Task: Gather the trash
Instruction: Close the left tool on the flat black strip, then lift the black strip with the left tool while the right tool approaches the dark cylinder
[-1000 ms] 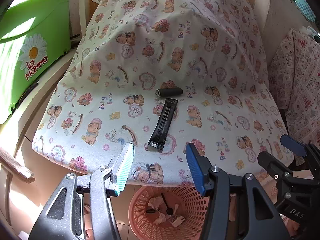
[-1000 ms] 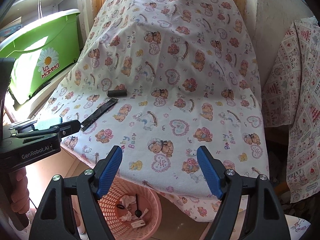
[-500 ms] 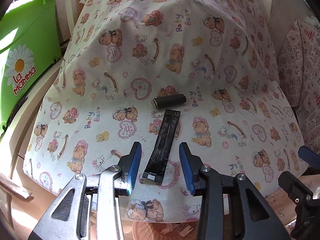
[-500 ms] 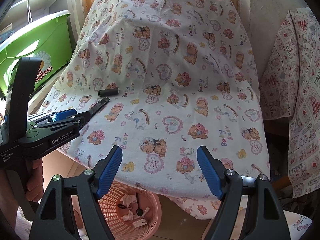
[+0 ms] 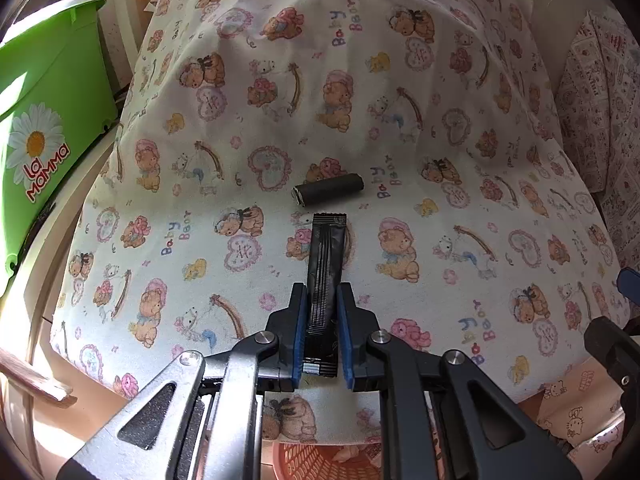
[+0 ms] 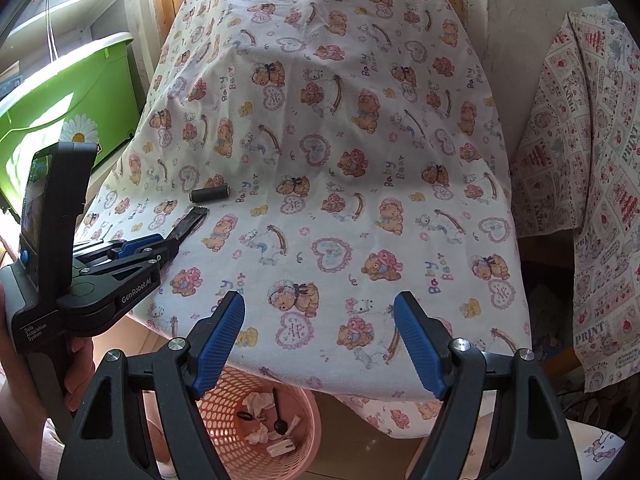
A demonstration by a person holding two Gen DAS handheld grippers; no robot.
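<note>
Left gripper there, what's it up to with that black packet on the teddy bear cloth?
A person is clearing trash. The left gripper has shut on the near end of the black sachet, which lies on the cloth. A small black roll waits just beyond. The right gripper is open and empty above the pink basket.

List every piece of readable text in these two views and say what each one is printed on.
"La Mamma": green tub, under a daisy.
"Baby Bear": repeated over the bear-print cloth.
"GenRobot.AI": side of the left gripper, seen from the right wrist.
"Data Acquisition System": its handle, lower down.
"PRINT": patterned cloth at right.
Black sachet and dark roll: no readable print.
Trash in the pink basket: too small to read.
</note>
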